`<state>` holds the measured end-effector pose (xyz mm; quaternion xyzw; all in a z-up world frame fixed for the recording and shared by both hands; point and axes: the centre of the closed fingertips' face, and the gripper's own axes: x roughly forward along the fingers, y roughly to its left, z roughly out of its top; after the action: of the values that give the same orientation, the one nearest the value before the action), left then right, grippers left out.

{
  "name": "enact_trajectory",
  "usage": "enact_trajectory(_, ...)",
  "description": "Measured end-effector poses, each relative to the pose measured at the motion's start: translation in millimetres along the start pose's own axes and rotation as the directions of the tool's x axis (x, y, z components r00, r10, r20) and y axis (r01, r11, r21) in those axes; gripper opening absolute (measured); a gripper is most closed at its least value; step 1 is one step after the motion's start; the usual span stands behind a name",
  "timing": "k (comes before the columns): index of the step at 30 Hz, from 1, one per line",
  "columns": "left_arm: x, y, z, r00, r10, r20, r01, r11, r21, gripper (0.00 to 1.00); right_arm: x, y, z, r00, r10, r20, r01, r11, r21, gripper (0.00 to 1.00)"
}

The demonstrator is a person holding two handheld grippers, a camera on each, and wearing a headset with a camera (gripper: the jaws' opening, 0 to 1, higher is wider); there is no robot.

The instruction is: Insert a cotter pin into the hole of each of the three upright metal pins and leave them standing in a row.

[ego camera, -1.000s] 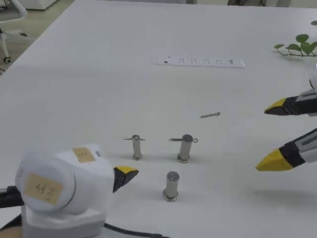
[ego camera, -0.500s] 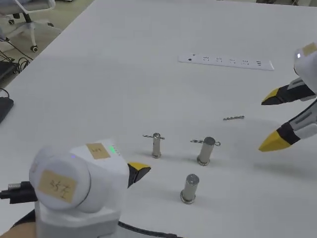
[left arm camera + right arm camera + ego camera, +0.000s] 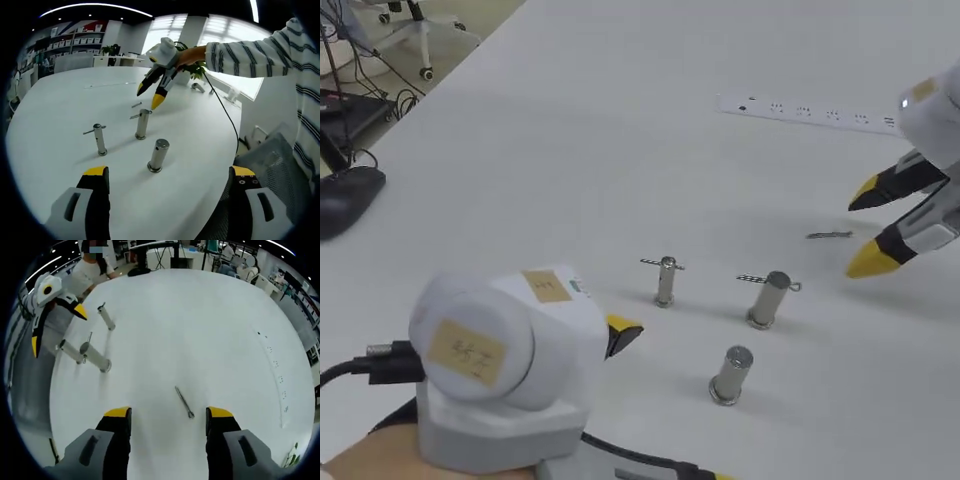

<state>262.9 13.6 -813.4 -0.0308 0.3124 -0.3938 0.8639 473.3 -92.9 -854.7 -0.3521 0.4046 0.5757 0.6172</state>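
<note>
The three metal pins stand upright at the lower centre of the head view, on the white table [image 3: 570, 150]. The rear-left pin [image 3: 666, 284] carries an inserted cotter pin [image 3: 660, 264] crosswise near its head. The rear-right pin [image 3: 767, 300] carries a second inserted cotter pin [image 3: 768, 280] in the same way. The front pin [image 3: 731, 374] stands below and between them in the frame, and I see nothing through it. The two rear pins form a line; the front pin sits out of that line, nearer the bottom edge.

The loose cotter pin [image 3: 829, 235] lies flat on the table at centre right of the head view, well apart from the three pins. In the right gripper view I read it lying just ahead of the gap between the two yellow-tipped jaws.

The right gripper [image 3: 861, 237] is at the right edge of the head view. Its jaws are spread wide and grasp nothing. Its lower tip is near the loose cotter pin, apart from it.

The left gripper [image 3: 169, 172] occupies the lower left of the head view. In its own view the jaws are spread wide and hold nothing, with the three pins standing ahead of them.

A white power strip [image 3: 810, 112] lies at the upper right of the head view.
</note>
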Motion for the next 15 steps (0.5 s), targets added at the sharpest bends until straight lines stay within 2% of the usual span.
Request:
enact_trajectory(2,-0.9,1.0,0.2,1.0000,0.003,0.001,-0.003,1.000,-0.002,0.99,5.0,0.2,-2.2,0.9998,0.017,-0.008,-0.017,1.000,0.004,0.59)
enact_trajectory(6,-3.0,4.2,-0.5,0.9999,0.015,-0.002,-0.015,1.000,-0.004,0.97,11.2,-2.8,-15.0,0.9978,0.026,-0.061,-0.025,1.000,0.013,0.55)
enact_trajectory(7,-3.5,5.5,-0.5,0.9998,0.021,0.000,-0.021,1.000,-0.003,0.97,10.0,-5.0,-14.2,0.9987,0.011,-0.050,-0.011,1.000,0.011,0.53)
enact_trajectory(9,-4.0,7.2,-0.1,0.9996,0.029,0.007,-0.029,1.000,-0.002,0.95,8.2,-7.9,-10.9,0.9996,0.011,-0.028,-0.009,0.998,0.067,0.48)
enact_trajectory(10,-3.8,7.4,-0.4,0.9996,0.029,0.007,-0.029,1.000,-0.003,0.93,6.8,-9.0,-11.3,0.9996,0.012,-0.027,-0.010,0.998,0.069,0.47)
enact_trajectory(11,-3.5,7.7,-1.0,0.9996,0.029,0.005,-0.029,1.000,-0.007,0.92,7.1,-9.4,-11.5,0.9995,0.010,-0.029,-0.008,0.998,0.062,0.45)
enact_trajectory(15,-1.8,10.2,-3.4,0.9993,0.036,0.002,-0.036,0.999,-0.017,0.93,8.1,-12.2,-15.1,0.9963,-0.023,-0.083,0.017,0.997,-0.074,0.42)
